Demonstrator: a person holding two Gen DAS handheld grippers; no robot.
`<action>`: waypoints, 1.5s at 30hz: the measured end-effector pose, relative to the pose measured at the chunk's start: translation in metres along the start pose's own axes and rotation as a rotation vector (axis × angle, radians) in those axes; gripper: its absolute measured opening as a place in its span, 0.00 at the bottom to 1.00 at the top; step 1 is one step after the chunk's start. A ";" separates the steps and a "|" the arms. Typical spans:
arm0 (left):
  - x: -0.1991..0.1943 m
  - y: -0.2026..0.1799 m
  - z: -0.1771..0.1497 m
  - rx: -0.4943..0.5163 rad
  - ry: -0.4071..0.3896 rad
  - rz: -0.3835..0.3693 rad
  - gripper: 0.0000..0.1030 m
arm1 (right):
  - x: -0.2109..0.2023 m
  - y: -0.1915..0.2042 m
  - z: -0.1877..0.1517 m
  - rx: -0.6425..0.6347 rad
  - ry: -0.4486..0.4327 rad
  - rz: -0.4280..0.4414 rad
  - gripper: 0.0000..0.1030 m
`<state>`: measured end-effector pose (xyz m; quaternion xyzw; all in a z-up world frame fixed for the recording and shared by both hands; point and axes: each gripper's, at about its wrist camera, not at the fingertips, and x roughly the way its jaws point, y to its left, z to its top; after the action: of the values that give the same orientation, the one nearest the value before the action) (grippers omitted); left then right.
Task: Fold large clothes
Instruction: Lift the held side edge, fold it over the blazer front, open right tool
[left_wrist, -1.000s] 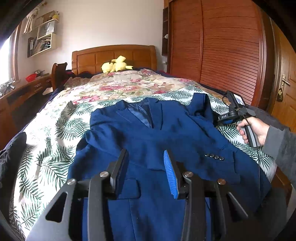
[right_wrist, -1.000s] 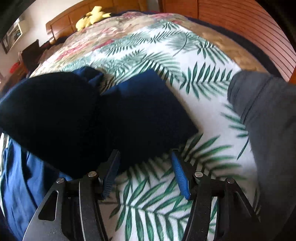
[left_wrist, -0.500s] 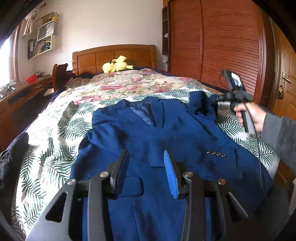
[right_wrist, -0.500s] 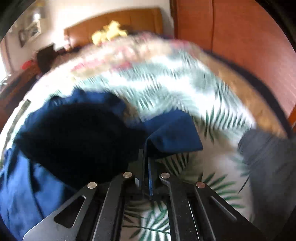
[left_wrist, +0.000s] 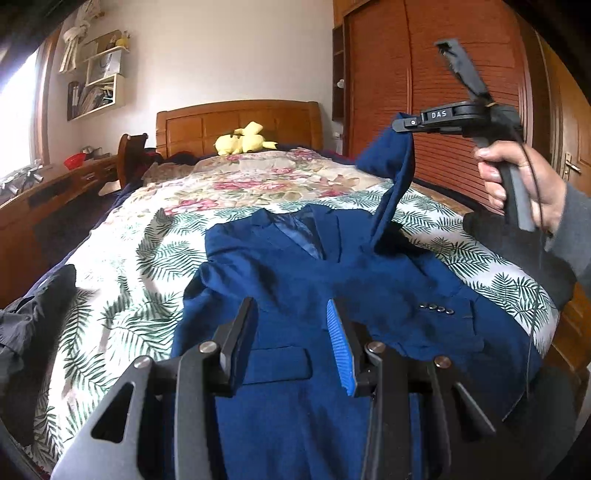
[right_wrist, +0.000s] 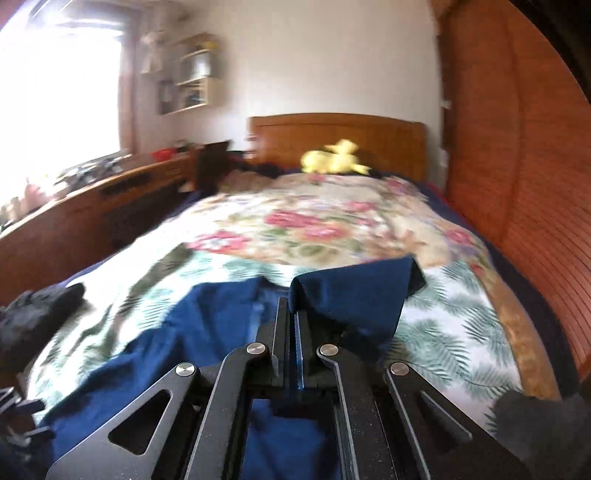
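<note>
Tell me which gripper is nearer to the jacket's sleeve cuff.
Right. The right gripper is shut on the sleeve cuff, holding it above the bed; the left gripper hovers open over the jacket's front.

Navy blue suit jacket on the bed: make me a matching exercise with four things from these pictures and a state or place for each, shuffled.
Things:
1. navy blue suit jacket
2. jacket sleeve
3. left gripper
4. yellow plush toy

States or places:
A. open, hovering over the jacket front
B. by the wooden headboard
C. pinched by the right gripper, lifted
D. lying front up on the leaf-print bedspread

Pairs: 1-D, 2-C, 3-A, 4-B
</note>
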<state>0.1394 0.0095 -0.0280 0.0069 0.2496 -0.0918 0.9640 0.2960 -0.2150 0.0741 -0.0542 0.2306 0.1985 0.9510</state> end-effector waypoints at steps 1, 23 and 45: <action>-0.001 0.002 0.000 -0.004 0.000 0.003 0.37 | -0.002 0.011 -0.001 -0.012 0.002 0.024 0.00; -0.001 0.021 -0.007 -0.021 0.019 0.030 0.37 | 0.009 0.120 -0.157 -0.017 0.198 0.308 0.00; 0.031 0.004 -0.010 -0.009 0.079 0.031 0.37 | -0.034 0.107 -0.215 -0.101 0.277 0.245 0.10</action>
<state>0.1620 0.0090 -0.0518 0.0099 0.2878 -0.0753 0.9547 0.1361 -0.1711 -0.1022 -0.1003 0.3541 0.3147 0.8750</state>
